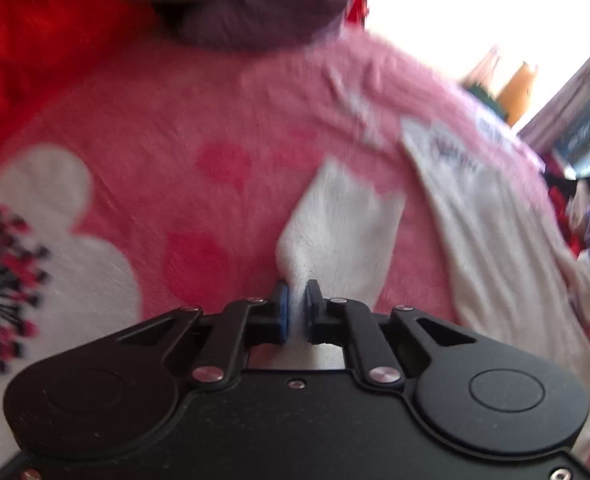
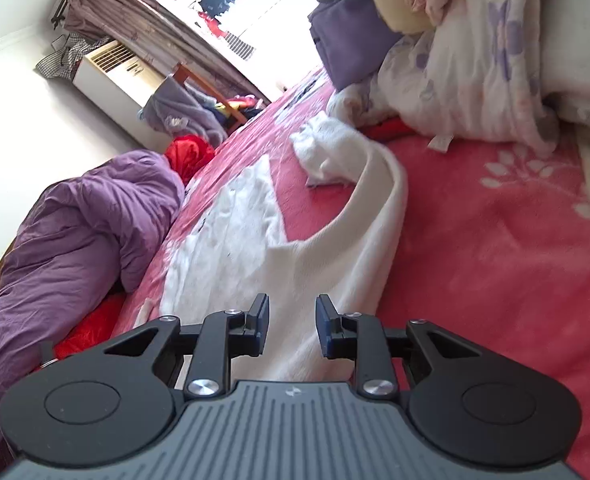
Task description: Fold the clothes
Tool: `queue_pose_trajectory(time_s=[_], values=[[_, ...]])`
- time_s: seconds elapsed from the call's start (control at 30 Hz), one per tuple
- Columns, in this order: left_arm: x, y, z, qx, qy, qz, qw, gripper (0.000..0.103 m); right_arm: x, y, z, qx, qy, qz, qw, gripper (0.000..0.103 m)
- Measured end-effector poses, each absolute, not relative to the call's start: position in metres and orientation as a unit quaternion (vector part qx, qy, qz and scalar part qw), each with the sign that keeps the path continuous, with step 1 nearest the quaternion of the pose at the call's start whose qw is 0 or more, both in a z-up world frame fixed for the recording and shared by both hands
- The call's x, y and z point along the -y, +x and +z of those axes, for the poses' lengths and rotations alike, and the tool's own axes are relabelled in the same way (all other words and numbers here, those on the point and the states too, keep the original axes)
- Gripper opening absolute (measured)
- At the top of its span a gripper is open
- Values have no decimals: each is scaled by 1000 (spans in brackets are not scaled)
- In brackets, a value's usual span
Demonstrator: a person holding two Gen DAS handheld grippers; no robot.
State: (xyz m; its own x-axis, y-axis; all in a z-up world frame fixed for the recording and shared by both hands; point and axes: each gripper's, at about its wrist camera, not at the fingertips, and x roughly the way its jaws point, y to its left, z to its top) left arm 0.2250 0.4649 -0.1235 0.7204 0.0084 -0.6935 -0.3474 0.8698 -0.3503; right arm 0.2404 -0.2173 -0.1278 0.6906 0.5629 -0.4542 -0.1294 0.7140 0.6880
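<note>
A white garment (image 2: 335, 248) lies spread over the pink bed blanket (image 2: 495, 260), one fuzzy part (image 2: 327, 148) bunched at its far end. In the left wrist view my left gripper (image 1: 296, 304) is shut on a pinched fold of the white garment (image 1: 335, 232), which rises from between the blue pads (image 1: 281, 312). More of the white cloth (image 1: 495, 248) trails off to the right. My right gripper (image 2: 291, 324) hovers open just above the near part of the garment, with nothing between its fingers.
A purple quilt (image 2: 75, 240) is heaped on the bed's left side, with red cloth (image 2: 189, 152) behind it. Piled floral bedding (image 2: 475, 68) and a purple pillow (image 2: 347, 44) sit at the far right. A white air-conditioning unit (image 2: 111, 80) and a chair with clothes (image 2: 191, 108) stand beyond.
</note>
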Motion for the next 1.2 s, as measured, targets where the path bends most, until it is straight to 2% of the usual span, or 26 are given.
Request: queue_pose_trajectory(time_s=[0.07,0.17,0.23,0.3,0.33,0.37,0.57,0.8,0.87,0.9,0.93,0.97,1.1,1.13,1.2], values=[[-470,187,-91,-292,-239,114,919,6,225,241,-123,-331,325,197,864,28],[-498,142,-88,-275,-255,176,910,7,241,243,-114,-321,332,193,866,29],[-517,112,-85,-263,-266,217,902,7,251,244,-108,-315,337,190,867,33],[-535,83,-85,-253,-277,257,890,19,260,246,-105,-317,340,179,867,39],[-544,73,-100,-273,-296,267,876,41,264,246,-104,-318,341,172,868,40],[-548,62,-111,-279,-304,280,867,45,268,246,-103,-318,339,168,870,40],[-537,31,-146,-285,-335,282,853,45,282,248,-101,-329,320,154,875,40],[-565,42,-158,-217,-375,349,831,45,276,252,-116,-358,309,152,868,41],[-575,59,-156,-226,-346,353,839,43,274,252,-120,-364,308,151,866,42],[-579,69,-156,-237,-329,348,845,29,273,252,-122,-367,308,151,865,42],[-582,75,-154,-248,-317,342,849,6,272,252,-125,-370,307,151,864,42],[-585,81,-151,-256,-304,338,853,6,270,251,-127,-373,307,151,863,42],[-564,83,-102,-205,-195,355,891,6,266,251,-136,-385,305,150,858,42],[-562,83,-96,-200,-181,357,894,13,265,251,-138,-388,305,150,857,42],[-574,96,-111,-248,-179,360,881,44,262,251,-143,-393,304,150,855,43]])
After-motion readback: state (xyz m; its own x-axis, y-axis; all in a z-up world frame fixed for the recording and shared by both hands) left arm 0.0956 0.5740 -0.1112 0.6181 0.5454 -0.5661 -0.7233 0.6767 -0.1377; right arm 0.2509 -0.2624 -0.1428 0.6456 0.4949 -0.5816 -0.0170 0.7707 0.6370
